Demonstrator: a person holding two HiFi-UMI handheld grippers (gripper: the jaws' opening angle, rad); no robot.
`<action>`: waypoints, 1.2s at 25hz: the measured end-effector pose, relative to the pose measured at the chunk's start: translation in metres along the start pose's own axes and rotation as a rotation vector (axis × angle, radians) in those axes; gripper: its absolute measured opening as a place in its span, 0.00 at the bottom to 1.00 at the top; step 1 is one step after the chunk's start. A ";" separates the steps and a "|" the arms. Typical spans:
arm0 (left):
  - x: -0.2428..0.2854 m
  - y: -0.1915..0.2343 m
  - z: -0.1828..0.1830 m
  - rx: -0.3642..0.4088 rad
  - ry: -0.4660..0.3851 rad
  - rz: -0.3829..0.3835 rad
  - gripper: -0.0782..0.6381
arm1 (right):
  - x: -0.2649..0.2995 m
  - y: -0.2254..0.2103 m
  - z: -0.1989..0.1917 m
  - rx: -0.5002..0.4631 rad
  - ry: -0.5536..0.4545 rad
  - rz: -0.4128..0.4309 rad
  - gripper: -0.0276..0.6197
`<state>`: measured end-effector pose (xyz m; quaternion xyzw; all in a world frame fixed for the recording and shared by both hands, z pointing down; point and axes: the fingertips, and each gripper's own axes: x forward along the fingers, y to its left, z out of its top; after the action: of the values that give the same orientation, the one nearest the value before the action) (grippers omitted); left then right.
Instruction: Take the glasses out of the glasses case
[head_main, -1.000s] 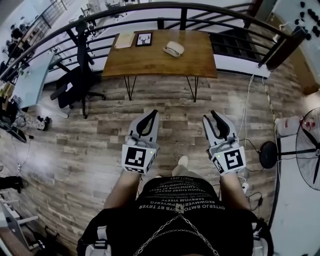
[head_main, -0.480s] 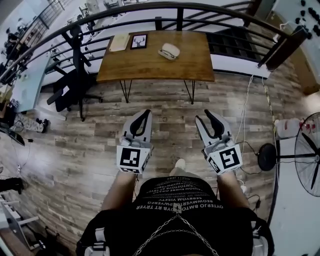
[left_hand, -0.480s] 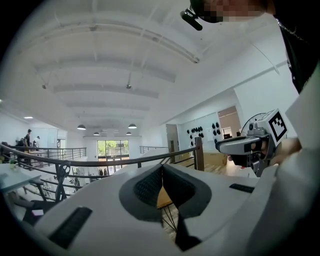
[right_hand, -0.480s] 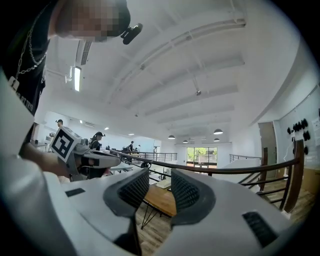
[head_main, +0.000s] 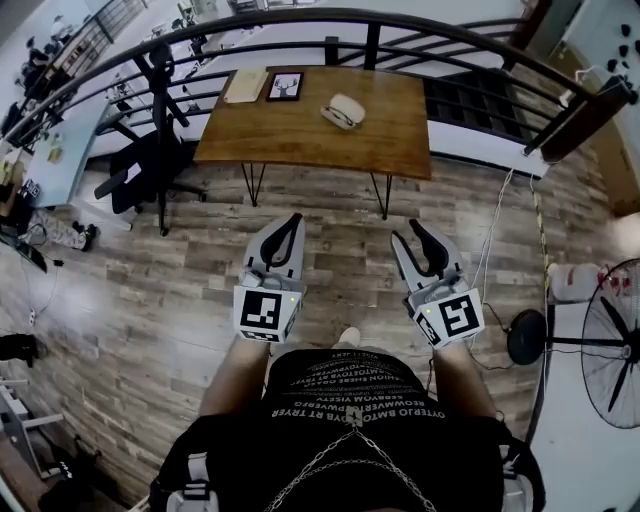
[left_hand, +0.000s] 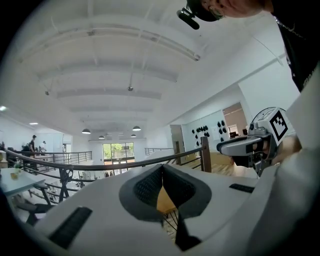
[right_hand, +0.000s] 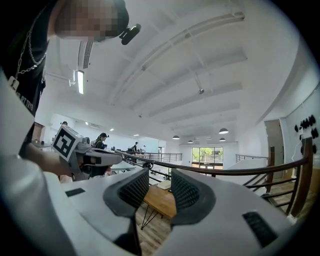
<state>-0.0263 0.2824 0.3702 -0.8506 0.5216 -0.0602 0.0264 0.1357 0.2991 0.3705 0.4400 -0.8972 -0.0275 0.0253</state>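
So, a big open loft office is seen here, edged by a curved dark railing, with a wood-plank floor underfoot. A black office chair is parked off to the left and a standing fan is tucked in at the right edge.

The wooden worktop on thin hairpin legs is set right against the railing, well ahead of both claws, with bare floor in between. Nothing on it can be reached yet.

The left claw is held level with its tips pressed together and nothing in it. The right claw is held level too, jaws spread wide, nothing between them.

On the worktop a framed picture and a pale pad are laid at the far left. The glasses case is sat nearer the middle, long axis roughly across the view and slightly tilted. It looks closed, though that can't be settled from this far off. It's lined up straight ahead between the claws, so neither can really be called nearer. No glasses can be seen.
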 end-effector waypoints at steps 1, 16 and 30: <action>0.003 0.000 0.002 0.005 -0.002 0.005 0.15 | 0.003 -0.004 0.001 -0.002 -0.002 0.005 0.24; 0.038 0.036 -0.006 0.003 0.041 0.040 0.15 | 0.074 -0.018 -0.003 0.015 -0.007 0.052 0.24; 0.110 0.103 -0.022 -0.030 0.029 0.015 0.15 | 0.160 -0.035 -0.012 0.001 0.011 0.039 0.23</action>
<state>-0.0704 0.1381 0.3890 -0.8459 0.5293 -0.0645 0.0064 0.0666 0.1504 0.3834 0.4224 -0.9056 -0.0239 0.0306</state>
